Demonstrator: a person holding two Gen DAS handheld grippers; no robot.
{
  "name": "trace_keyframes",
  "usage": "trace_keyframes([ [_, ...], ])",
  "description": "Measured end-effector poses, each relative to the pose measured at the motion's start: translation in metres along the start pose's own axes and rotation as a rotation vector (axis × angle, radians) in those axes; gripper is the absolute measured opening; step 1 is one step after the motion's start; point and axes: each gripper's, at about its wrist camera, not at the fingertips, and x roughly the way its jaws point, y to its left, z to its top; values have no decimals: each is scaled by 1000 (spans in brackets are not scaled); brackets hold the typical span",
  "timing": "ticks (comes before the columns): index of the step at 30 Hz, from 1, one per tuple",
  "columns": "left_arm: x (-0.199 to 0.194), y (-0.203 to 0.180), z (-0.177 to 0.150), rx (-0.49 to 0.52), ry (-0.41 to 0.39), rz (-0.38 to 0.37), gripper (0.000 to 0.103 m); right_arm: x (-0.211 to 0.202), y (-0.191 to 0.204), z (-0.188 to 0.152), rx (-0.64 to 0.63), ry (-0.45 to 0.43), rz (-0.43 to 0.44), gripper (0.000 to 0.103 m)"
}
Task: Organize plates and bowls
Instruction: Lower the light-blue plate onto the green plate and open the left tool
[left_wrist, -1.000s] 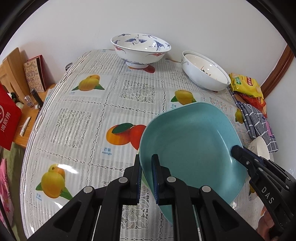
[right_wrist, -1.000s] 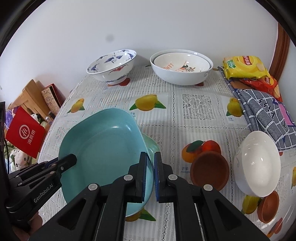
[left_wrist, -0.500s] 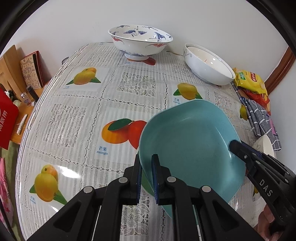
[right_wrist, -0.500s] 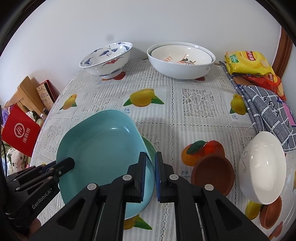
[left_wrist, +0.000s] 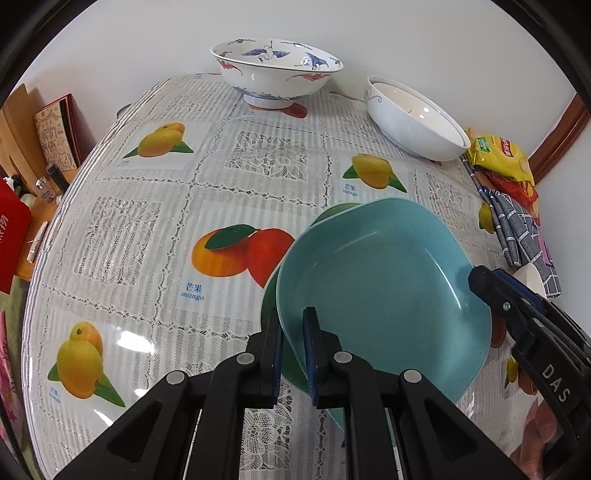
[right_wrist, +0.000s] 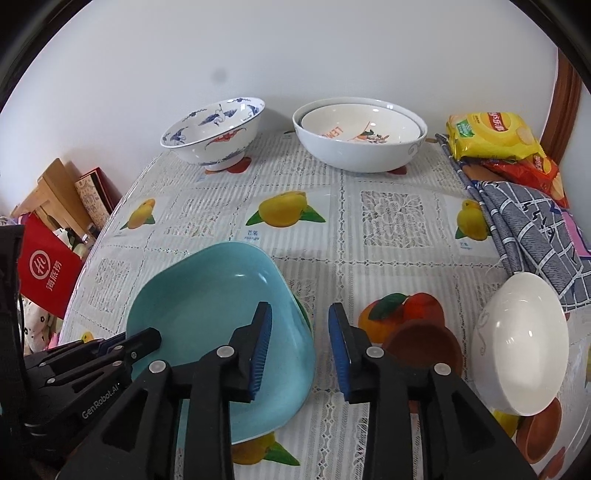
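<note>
A teal square plate (left_wrist: 384, 291) rests tilted on a dark green plate (left_wrist: 271, 295) at the table's near middle; it also shows in the right wrist view (right_wrist: 214, 317). My left gripper (left_wrist: 293, 354) is shut on the teal plate's near rim. My right gripper (right_wrist: 300, 350) is open, its jaws on either side of the plate's right rim. A blue-patterned bowl (right_wrist: 214, 134) and nested white bowls (right_wrist: 360, 138) stand at the back. A white bowl (right_wrist: 521, 343) leans on brown bowls (right_wrist: 424, 343) at the right.
Snack bags (right_wrist: 495, 138) and a checked cloth (right_wrist: 524, 225) lie along the right edge. The fruit-print tablecloth (left_wrist: 155, 236) covers the table. A red bag (right_wrist: 48, 266) and books (right_wrist: 92, 192) sit beyond the left edge.
My right gripper has opened and let go of the teal plate's rim. The plate has come lower onto the green plate. My left gripper stays shut on it.
</note>
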Motion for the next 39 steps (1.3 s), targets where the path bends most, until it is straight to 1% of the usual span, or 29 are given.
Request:
trace_keyframes([
  [10,-8,-1,-7,-5,-7,8,12,-15,-11,-19,20,33,1,32],
  [16,-9,-2,-8,-1,-8,9,12,-6,-10,-30,8,83,-3,32],
  [18,-10,-2,-7,2,-9,2,13,-2,-8,-31,4,90,1,25],
  [19,-10,-2,-7,5,-13,-6,15,0,-7,-31,4,92,10,15],
  [20,-11,-3,-6,8,-17,-10,19,1,-7,-30,4,91,15,11],
  [21,-12,-3,-6,13,-25,-12,24,2,-5,-30,1,87,12,11],
  [22,-13,-4,-5,19,-30,-12,24,4,-3,-28,-6,75,0,11],
  [25,-13,-5,-2,34,-37,2,25,8,-1,-24,-16,67,-17,10],
  [33,-8,-1,5,31,-38,-11,25,22,0,-12,-18,63,-26,7],
  [36,-7,-1,5,30,-36,-8,25,27,1,-6,-23,67,-26,8],
  [37,-6,0,6,28,-34,-11,25,29,1,-4,-25,74,-18,11],
  [39,-6,1,5,23,-26,-14,25,29,1,-3,-24,73,-11,13],
])
